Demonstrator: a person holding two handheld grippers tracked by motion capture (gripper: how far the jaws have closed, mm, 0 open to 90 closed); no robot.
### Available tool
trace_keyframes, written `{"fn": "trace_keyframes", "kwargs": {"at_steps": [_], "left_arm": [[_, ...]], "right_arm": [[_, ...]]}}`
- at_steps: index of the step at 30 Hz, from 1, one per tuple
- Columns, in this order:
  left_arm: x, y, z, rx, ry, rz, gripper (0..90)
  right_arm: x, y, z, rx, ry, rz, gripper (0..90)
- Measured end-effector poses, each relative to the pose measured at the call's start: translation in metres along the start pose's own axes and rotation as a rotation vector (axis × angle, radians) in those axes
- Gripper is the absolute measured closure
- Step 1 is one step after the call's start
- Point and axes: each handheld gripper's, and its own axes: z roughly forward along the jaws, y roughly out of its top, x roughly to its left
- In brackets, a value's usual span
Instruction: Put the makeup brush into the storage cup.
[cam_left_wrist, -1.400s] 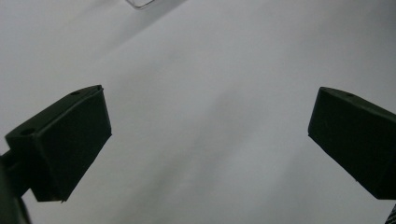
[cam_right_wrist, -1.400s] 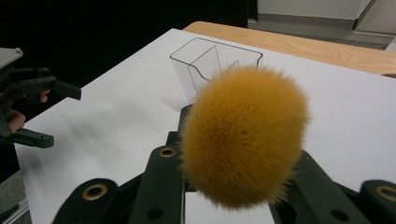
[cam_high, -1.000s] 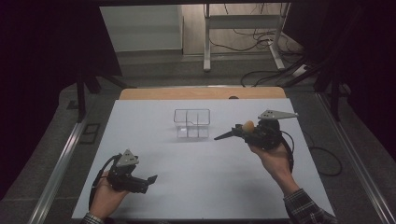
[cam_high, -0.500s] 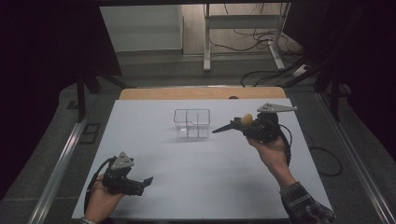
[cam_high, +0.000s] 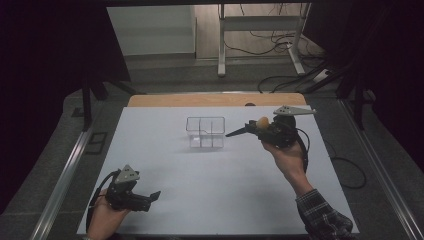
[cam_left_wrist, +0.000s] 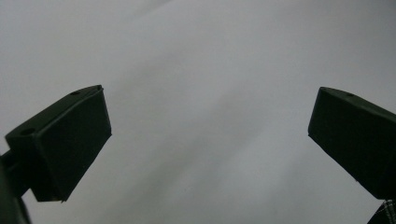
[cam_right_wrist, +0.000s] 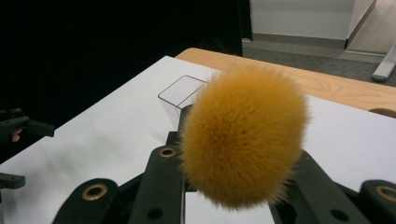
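Carrying step, by the look of it: right tongs (cam_high: 234, 133) clamped on a fuzzy orange pom-pom (cam_right_wrist: 243, 135), held above the table (cam_high: 210, 200) just right of the clear divided box (cam_high: 205, 132). Next, likely a short move left over a compartment, then a release. Left tongs (cam_high: 154, 194) apart, idle at near left. Right gripper view shows the ball's fur close; high view gives its spot beside the box

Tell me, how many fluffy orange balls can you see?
1. The ball is pinched in the right gripper, held above the table beside the clear box. I can't see any others.
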Motion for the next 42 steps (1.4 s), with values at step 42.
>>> {"fn": "trace_keyframes", "kwargs": {"at_steps": [42], "left_arm": [[0.007, -0.017, -0.009, 0.032, 0.032, -0.026, 0.0]], "right_arm": [[-0.011, 0.009, 0.039, -0.001, -0.037, 0.012, 73.0]]}}
